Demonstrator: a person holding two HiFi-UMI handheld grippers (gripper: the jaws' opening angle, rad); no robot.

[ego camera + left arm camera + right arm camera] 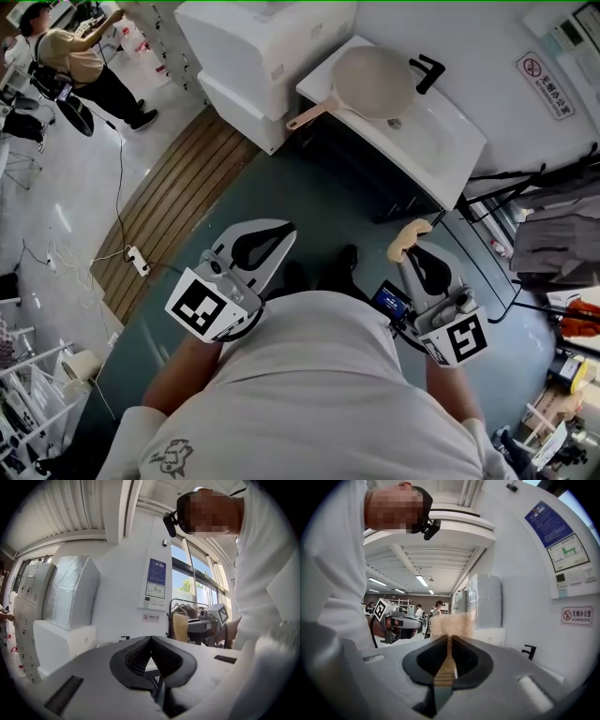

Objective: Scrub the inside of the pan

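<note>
Across the teal floor (309,202), a white washbasin (450,141) is carrying the beige pan (375,82), well apart from both grippers. The right gripper (449,639) is clamping a tan scrubbing sponge (452,623), while the left gripper (151,639) is sitting closed and empty. By my judgement, scrubbing is not yet beginning.

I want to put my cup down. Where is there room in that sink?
The sink is bare at the end away from the pan, past the drain. The other end is crowded: the pan fills it, with the tap right beside it.
</note>
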